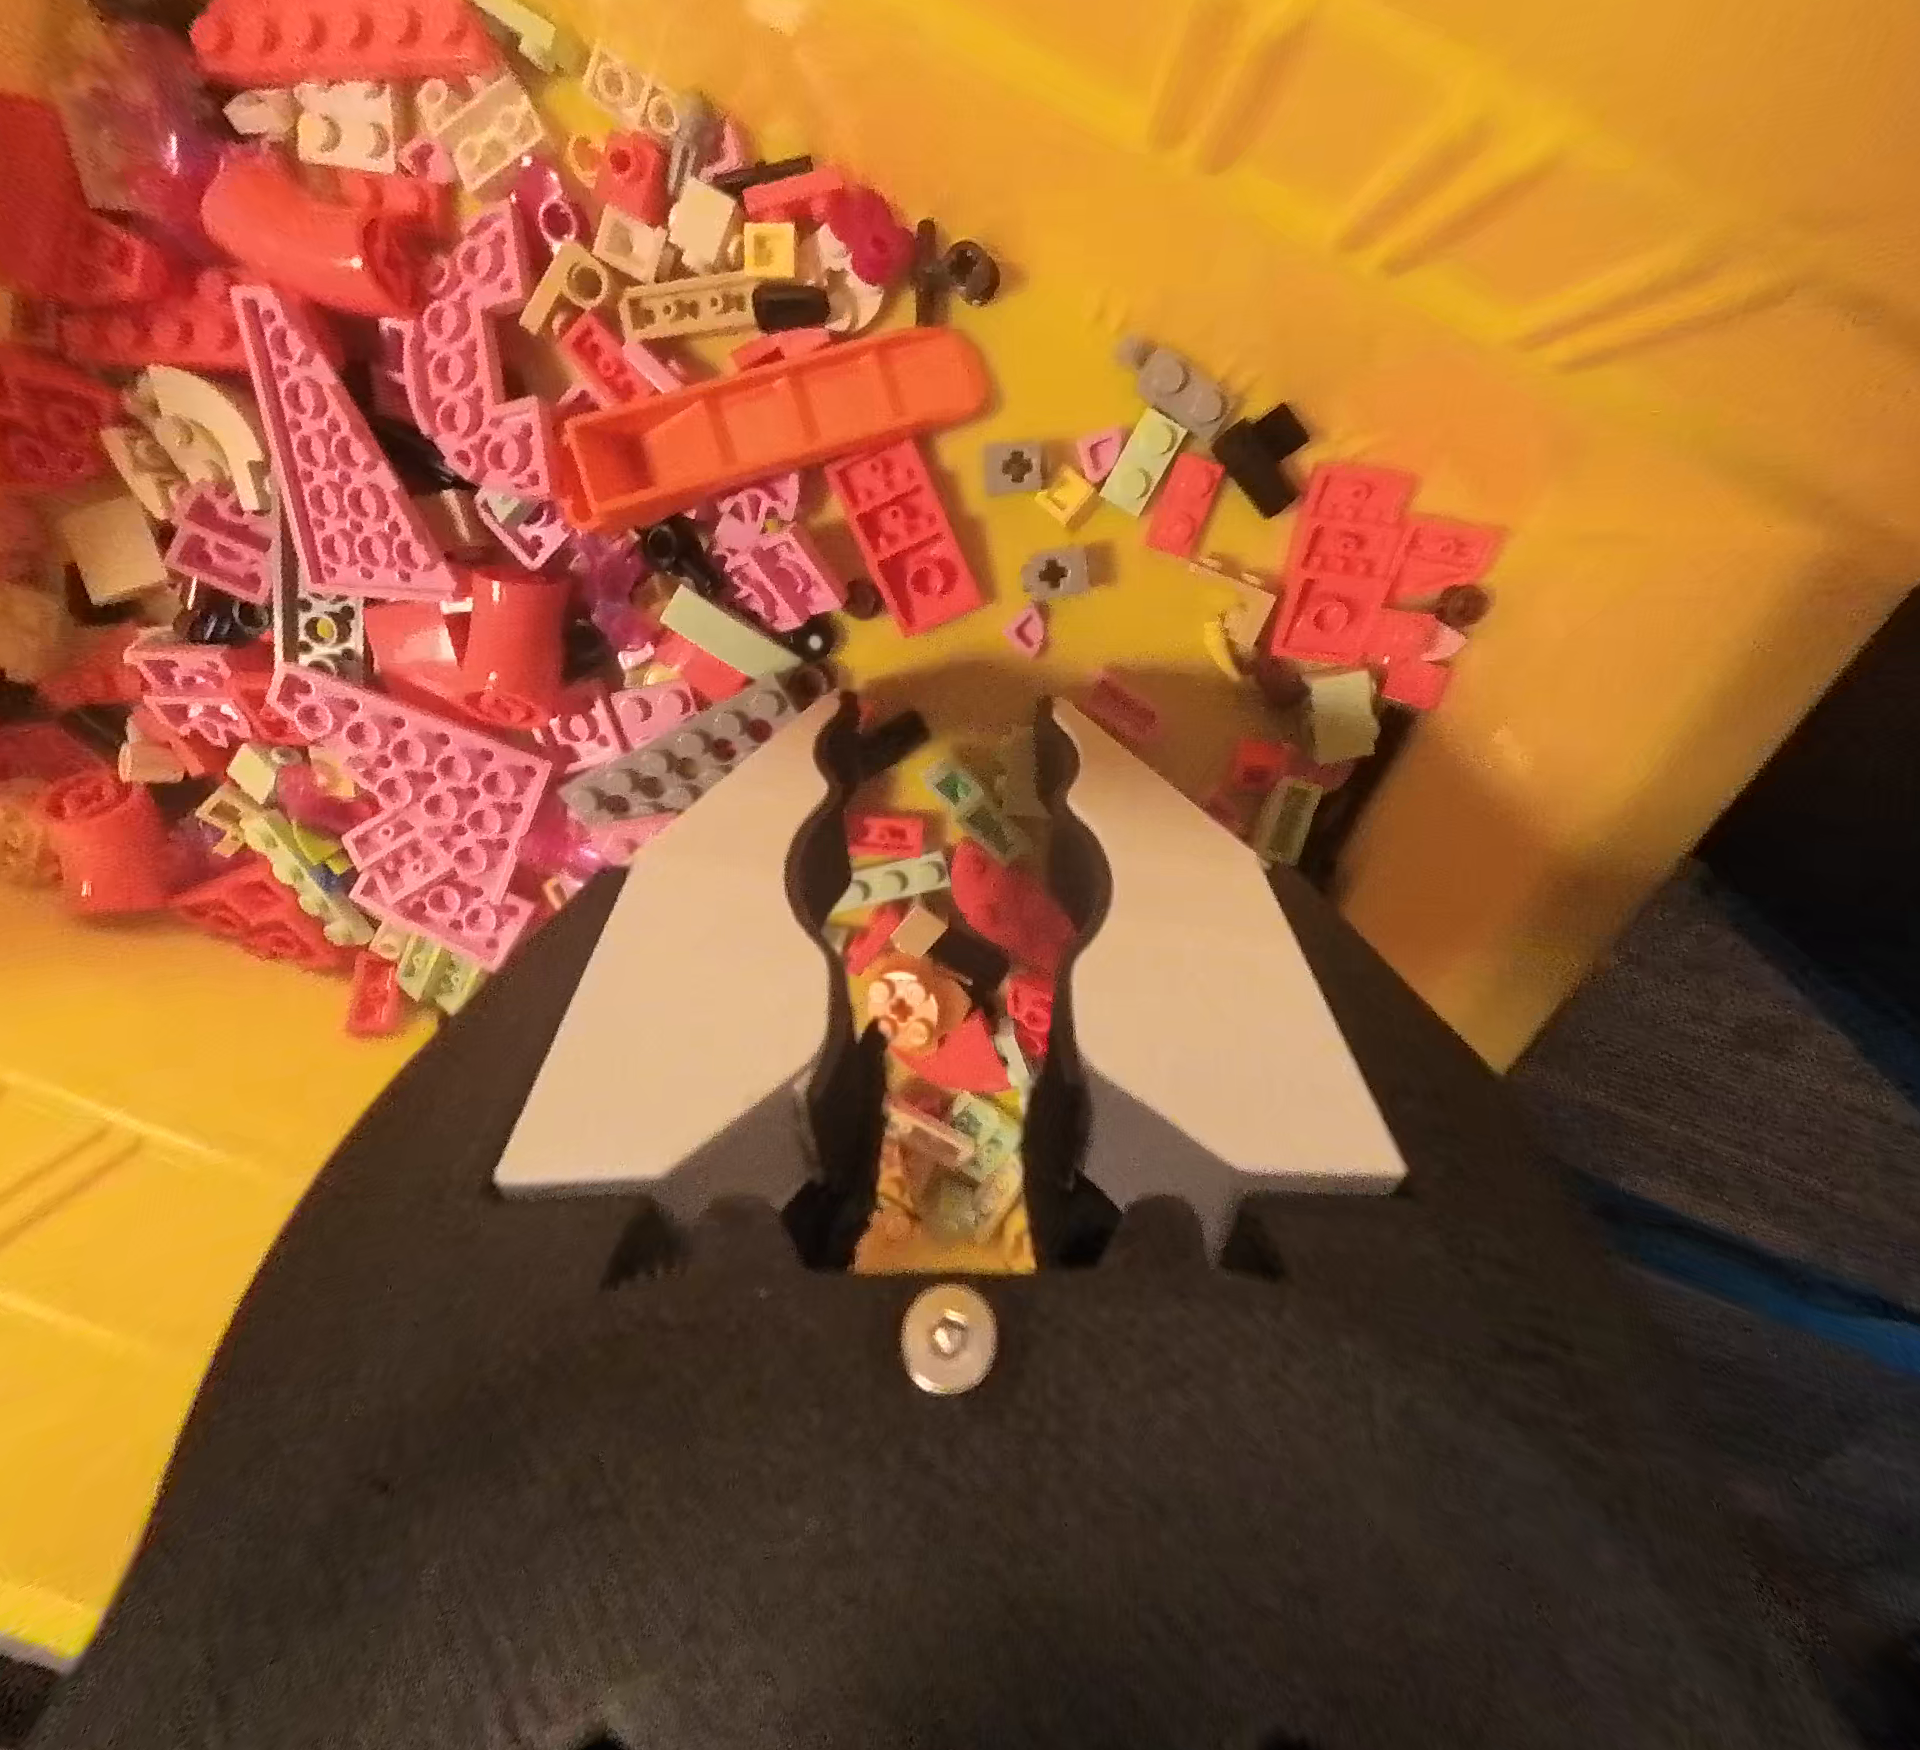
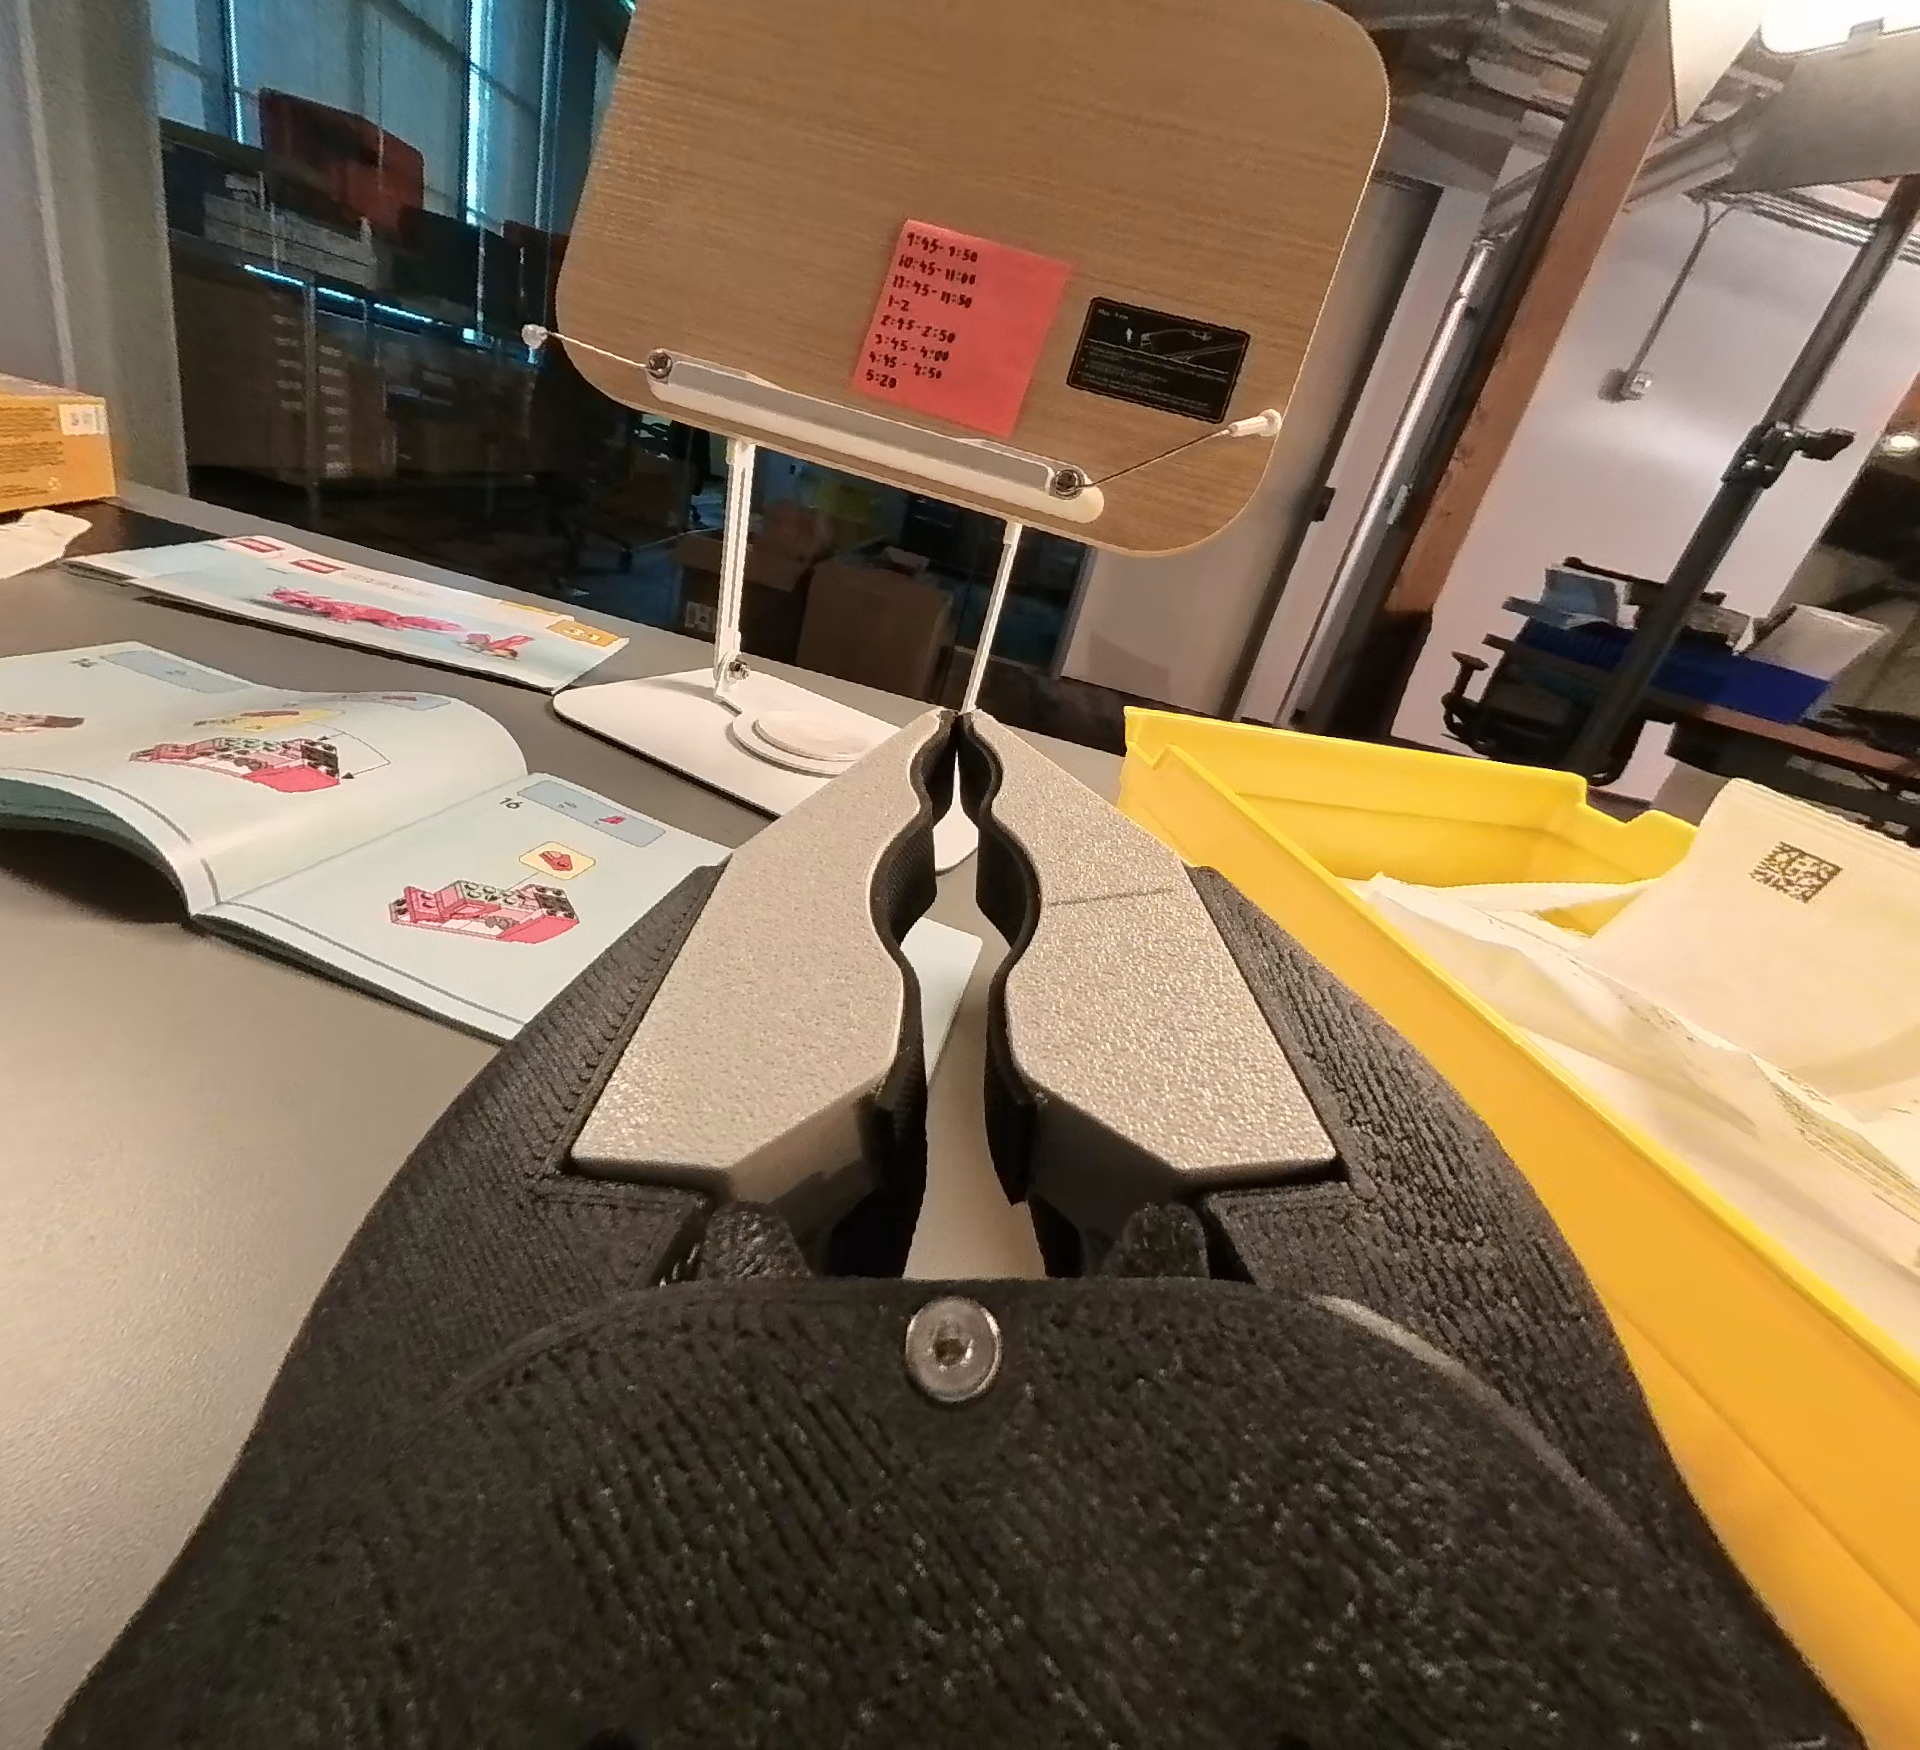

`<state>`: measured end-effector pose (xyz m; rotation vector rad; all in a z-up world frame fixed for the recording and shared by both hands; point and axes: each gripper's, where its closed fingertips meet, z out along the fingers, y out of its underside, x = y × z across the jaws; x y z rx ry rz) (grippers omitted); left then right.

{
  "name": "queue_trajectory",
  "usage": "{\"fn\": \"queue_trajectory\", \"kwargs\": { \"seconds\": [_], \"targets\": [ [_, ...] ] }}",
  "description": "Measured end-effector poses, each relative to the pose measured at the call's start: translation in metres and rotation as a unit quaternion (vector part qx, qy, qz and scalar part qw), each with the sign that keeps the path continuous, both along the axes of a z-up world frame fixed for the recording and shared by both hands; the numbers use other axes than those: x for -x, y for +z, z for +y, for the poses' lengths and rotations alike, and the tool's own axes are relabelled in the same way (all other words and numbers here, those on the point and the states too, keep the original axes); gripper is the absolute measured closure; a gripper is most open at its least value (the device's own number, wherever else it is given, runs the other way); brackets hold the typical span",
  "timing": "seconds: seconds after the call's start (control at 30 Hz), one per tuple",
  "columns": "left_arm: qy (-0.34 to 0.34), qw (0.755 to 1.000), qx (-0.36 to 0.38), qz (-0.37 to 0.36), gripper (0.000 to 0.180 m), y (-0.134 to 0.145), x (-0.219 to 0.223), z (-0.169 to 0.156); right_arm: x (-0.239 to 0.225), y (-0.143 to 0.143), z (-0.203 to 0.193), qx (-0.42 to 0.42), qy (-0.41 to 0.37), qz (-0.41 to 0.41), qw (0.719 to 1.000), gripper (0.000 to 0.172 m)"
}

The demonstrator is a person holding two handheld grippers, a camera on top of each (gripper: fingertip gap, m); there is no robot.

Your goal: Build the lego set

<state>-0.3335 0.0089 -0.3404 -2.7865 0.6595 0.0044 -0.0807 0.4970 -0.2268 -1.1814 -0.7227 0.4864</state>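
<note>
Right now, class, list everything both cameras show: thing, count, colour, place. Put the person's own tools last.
Toy bricks: many; mostly pink, red, cream; heaped in the bin's left part, some scattered right.
Orange piece: one, long; on the heap's edge.
Yellow bin: one; holding the bricks.
Second yellow bin: one; right on the table, holding pale paper bags.
Instruction booklets: two, pale blue; left on the grey table.
Book stand: one, wood-coloured board, white base; centre, bearing a pink note.
Left gripper: jaws apart over the bricks, gripping nothing.
Right gripper: jaws closed, empty.
</note>
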Motion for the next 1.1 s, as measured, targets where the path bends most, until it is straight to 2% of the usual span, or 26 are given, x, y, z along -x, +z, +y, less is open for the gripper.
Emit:
{"fn": "queue_trajectory", "kwargs": {
  "seconds": [0.1,0.23,0.33,0.57,0.6,0.73,0.83,0.93,1.1],
  "targets": [
    [-0.002,0.999,-0.025,-0.029,0.143,0.008,-0.008,0.002,0.0,0.0,0.0,0.002,0.001,0.003,1.0,0.172],
    [-0.026,0.996,-0.04,-0.07,0.153,0.013,-0.024,0.004,-0.001,0.0,0.0,0.004,0.002,0.005,1.0,0.172],
    [-0.034,0.997,-0.027,-0.065,0.164,0.005,-0.024,0.004,-0.001,0.001,0.0,0.005,0.003,0.007,1.0,0.172],
    [-0.025,0.998,-0.018,-0.055,0.167,-0.003,-0.022,0.009,-0.001,0.001,0.0,0.007,0.005,0.009,1.0,0.172],
    [-0.022,0.998,-0.017,-0.048,0.173,-0.003,-0.02,0.009,-0.001,0.001,0.0,0.007,0.006,0.009,1.0,0.172],
    [-0.024,0.999,0.008,-0.021,0.175,-0.004,-0.017,0.003,-0.001,0.001,0.0,0.008,0.007,0.009,1.0,0.172],
    [-0.026,1.0,-0.002,-0.014,0.177,-0.003,-0.017,0.004,-0.001,0.001,0.0,0.009,0.008,0.011,1.0,0.172],
    [-0.015,0.998,-0.06,0.003,0.178,0.013,-0.011,0.012,-0.002,0.001,0.0,0.013,0.009,0.017,1.0,0.172],
    [-0.009,0.974,-0.226,0.03,0.18,0.083,-0.017,0.038,-0.002,0.002,0.0,0.018,0.015,0.022,0.999,0.172]
  ]
}}
